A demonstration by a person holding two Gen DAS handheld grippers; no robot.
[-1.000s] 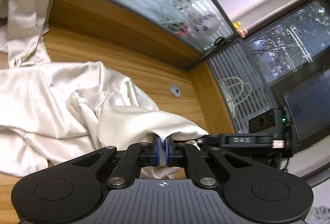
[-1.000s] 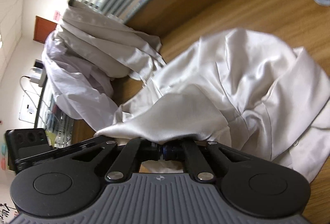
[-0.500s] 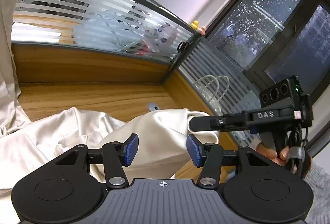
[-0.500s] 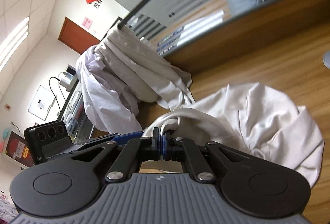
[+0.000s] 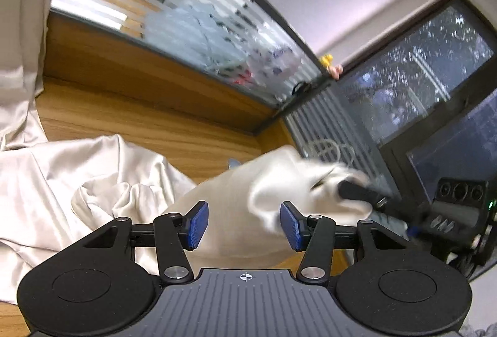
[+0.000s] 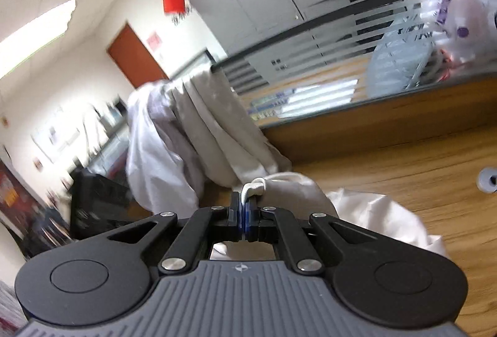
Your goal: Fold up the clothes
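Motion blur smears the raised fold of the pale garment (image 5: 279,181) and the right gripper (image 5: 366,197) holding it in the left wrist view. The pinched hem (image 6: 253,186) continues out of sight between the closed pads. The draped cloth (image 5: 21,26) is cut by the frame's edge. Items behind the striped partition (image 6: 403,57) are indistinct.

We see a wooden desk (image 5: 130,119) bearing a crumpled cream garment (image 5: 62,181) spread across it, a small round grey grommet (image 6: 488,180) set in its bare surface beyond.
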